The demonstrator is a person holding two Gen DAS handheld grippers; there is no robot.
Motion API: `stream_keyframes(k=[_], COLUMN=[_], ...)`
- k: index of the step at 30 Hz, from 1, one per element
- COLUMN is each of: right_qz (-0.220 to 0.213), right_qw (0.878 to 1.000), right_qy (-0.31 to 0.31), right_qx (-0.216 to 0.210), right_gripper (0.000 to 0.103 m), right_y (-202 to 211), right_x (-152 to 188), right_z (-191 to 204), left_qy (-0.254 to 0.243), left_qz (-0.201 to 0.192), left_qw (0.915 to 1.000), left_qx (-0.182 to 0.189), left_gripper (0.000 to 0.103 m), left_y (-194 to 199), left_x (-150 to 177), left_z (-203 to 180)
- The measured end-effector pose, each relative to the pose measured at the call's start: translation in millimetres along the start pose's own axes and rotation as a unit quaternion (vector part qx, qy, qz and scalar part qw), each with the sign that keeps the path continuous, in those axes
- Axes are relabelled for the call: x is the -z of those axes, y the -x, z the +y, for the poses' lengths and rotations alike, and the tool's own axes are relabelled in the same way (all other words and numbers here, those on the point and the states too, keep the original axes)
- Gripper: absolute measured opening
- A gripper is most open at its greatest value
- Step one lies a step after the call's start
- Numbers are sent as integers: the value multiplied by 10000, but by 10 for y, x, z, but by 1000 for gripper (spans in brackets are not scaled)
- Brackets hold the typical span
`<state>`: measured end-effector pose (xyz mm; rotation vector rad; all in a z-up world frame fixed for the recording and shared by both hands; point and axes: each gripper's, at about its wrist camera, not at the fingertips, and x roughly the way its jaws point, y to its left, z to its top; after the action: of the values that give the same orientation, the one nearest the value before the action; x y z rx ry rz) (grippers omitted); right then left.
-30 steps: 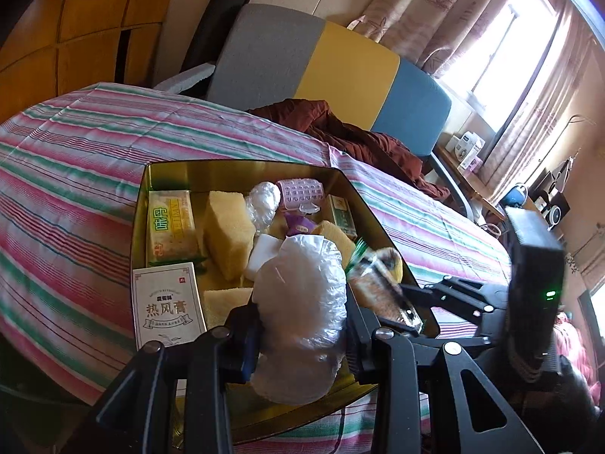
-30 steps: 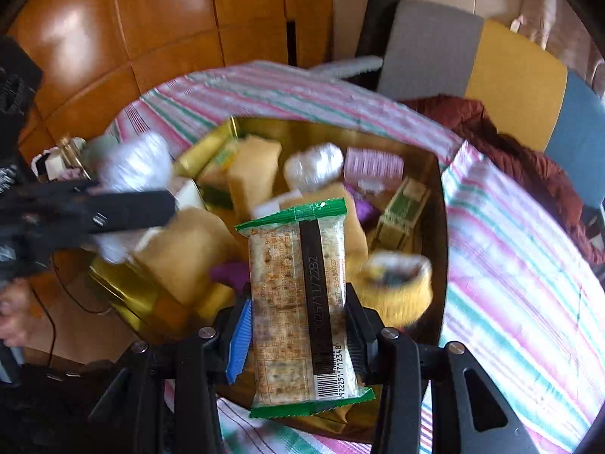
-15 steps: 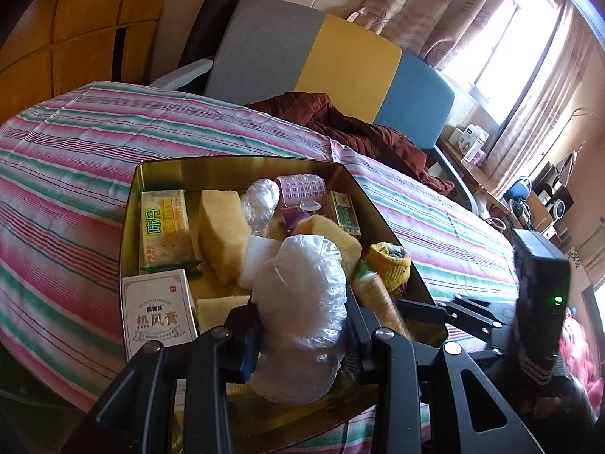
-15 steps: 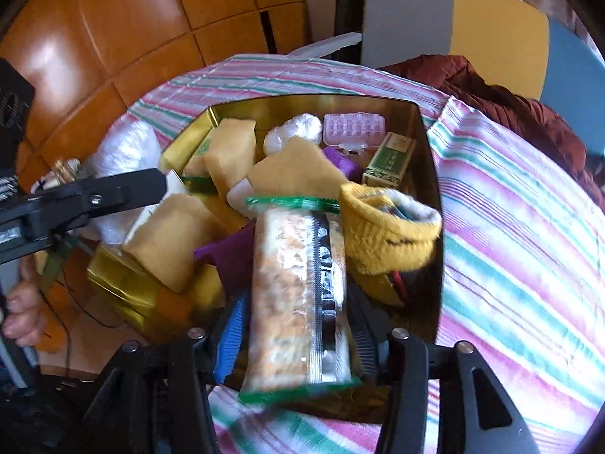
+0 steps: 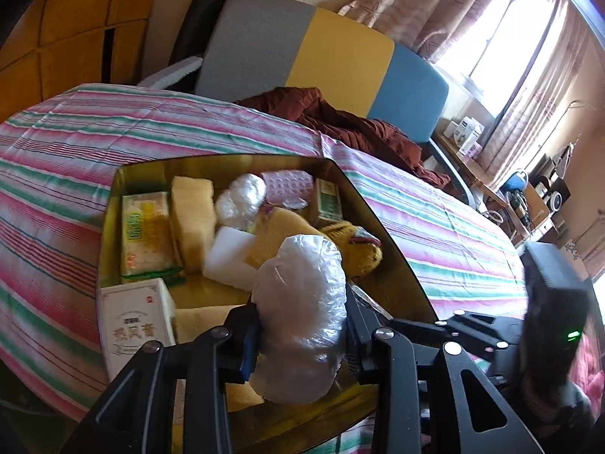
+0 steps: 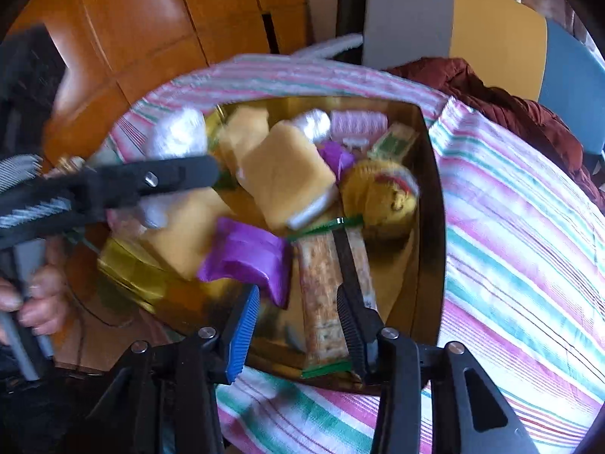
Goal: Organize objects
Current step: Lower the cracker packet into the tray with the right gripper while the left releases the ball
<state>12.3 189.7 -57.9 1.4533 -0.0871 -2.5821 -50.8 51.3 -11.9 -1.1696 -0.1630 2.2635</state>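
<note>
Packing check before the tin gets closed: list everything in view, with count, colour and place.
tin: one, gold, on the cloth
striped cloth: one, pink, green and white, under the tin
cracker packet: one, green-edged, lying in the tin
sponges: at least three, yellow, in the tin
box: one, white, tin's near left corner
purple packet: one, beside the cracker packet
knitted piece: one, yellow, in the tin
left hand-held gripper: shut on one clear plastic bundle
right hand-held gripper: jaws closing, cracker packet between, unpressed

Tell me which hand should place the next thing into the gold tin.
Left. The left gripper is shut on a plastic bag bundle above the tin. The right gripper is closing, its pads off the cracker pack.
</note>
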Motion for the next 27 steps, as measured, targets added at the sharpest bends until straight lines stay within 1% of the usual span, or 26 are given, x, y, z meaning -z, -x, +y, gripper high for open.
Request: stream_keyframes(k=[5,7,10,13,14,16,17,20,22,27], right_qz=[-17,-47,-119,-170,-186,-204,-209,-202,-209,-216], right_qw=[9998,9998,9996,9994,9994,9993,9993,9993,9993,9992], right_qy=[-172,-213,-275,-278,-286,-301,-304,-300,-304,-302], right_qx=[-34,1,12,71,74,72,76,87,90,118], right_gripper=[43,43,43,43,43,43,43,43,43,43], right_y=[-10,30,101,148,155,152,150,135,130,131], right_x=[18,32,51,71,75,79,81,90,92,102], right_z=[-61,-97,-129,-133,-131,-128,-126,-111,-112,-110], left_qy=[-51,-82,-88,89,121,127,113,19,11,-54], left_qz=[290,312,242,262,268,267,237,161,164,22], left_qw=[9995,9994,9997,9995,9991,9987,9987,9986,9986,9978], left_qx=[123,118,44,-167,-314,-413,-431,-495,-502,-656], left_gripper=[36,36,36,36,39,41,46,55,58,58], left_y=[-154,-178,-199,-271,-295,-336,-341,-340,-336,-214], left_x=[99,104,42,-14,-23,-51,-57,-58,-41,-14], left_z=[-81,-112,-127,-94,-89,-84,-87,-101,-88,-32])
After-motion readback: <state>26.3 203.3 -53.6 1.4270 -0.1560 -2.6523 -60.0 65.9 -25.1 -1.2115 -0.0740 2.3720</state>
